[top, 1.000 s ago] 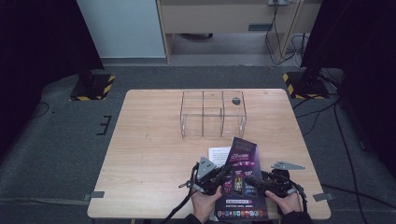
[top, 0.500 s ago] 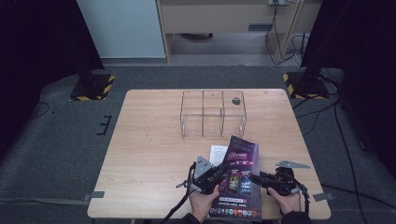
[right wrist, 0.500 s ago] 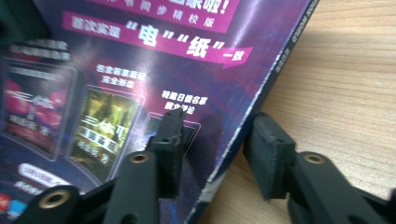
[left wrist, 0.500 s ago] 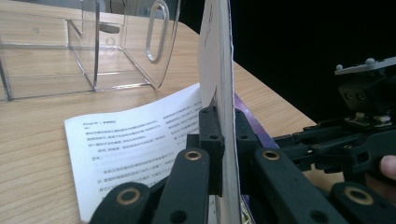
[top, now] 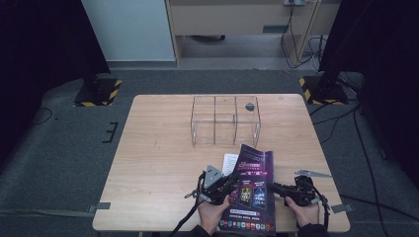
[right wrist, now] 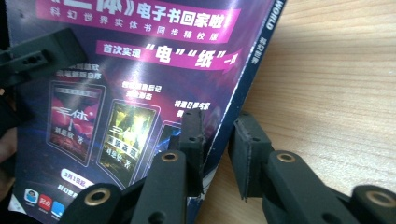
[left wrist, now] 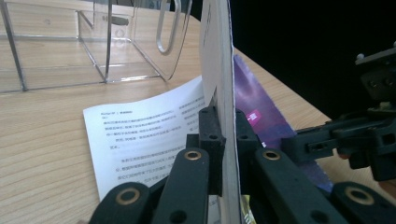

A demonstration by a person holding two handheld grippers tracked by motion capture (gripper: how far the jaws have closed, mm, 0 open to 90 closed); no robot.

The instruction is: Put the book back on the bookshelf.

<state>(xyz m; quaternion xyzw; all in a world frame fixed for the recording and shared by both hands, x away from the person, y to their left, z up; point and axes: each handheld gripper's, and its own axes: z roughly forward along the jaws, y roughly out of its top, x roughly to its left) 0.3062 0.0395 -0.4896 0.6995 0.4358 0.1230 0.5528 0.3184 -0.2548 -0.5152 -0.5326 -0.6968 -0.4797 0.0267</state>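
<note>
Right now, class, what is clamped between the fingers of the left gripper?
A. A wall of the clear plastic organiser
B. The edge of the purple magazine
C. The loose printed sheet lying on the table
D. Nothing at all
B. In the left gripper view the left gripper has its fingers pressed together on the thin edge of the magazine, while the printed sheet lies flat on the table beneath.

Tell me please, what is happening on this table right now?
A person holds a claw in each hand at the near edge of the wooden table. The left claw is shut on the cover of a purple magazine, lifting it off a printed white page. The right claw has just been closing around the magazine's spine edge; a gap still shows at one pad, so it is not yet gripping. A clear acrylic organizer with compartments stands farther back.
</note>
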